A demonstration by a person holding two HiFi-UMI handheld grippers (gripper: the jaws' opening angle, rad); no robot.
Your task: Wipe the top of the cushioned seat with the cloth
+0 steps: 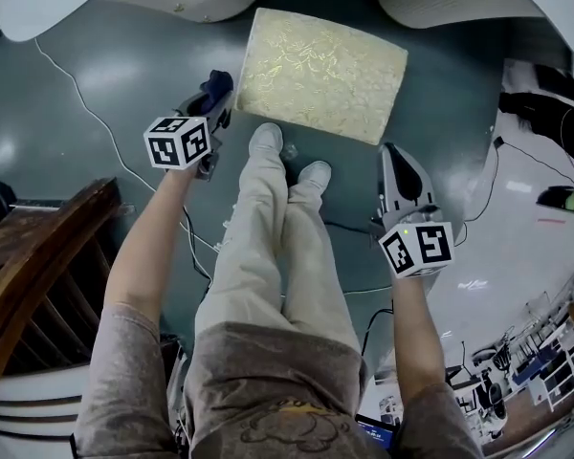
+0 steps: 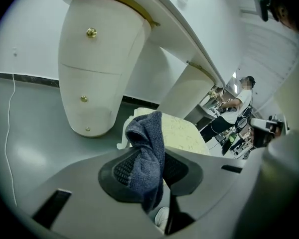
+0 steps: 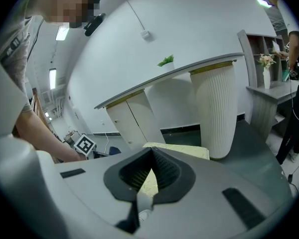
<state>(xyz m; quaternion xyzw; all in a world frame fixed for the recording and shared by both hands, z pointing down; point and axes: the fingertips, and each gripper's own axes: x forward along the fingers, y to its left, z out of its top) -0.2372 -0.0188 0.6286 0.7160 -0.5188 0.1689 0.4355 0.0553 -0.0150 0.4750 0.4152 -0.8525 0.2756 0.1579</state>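
— What is each gripper doing?

— The left gripper (image 1: 213, 103) is clenched on a dark blue terry cloth (image 2: 145, 143). The cloth is bunched between the jaws, with one fold sticking up past the tips and the rest hanging below. The right gripper (image 3: 152, 151) has its jaws closed tip to tip, with nothing between them.

— And where is the seat?

— The pale gold, leaf-patterned cushioned seat (image 1: 320, 75) sits low on the grey floor (image 1: 105, 75), ahead of both grippers. In the head view the cloth is just beside the seat's left edge, near the front corner, not over the top. I cannot tell whether the two are touching. The right gripper hangs near the seat's front right corner, apart from it.

— Anything else close by?

— The person's white shoes (image 1: 265, 140) stand at the seat's front edge, between the grippers. A white rounded pedestal (image 2: 89, 73) rises behind the seat, and a thin white cable (image 1: 77, 94) trails across the floor to the left.
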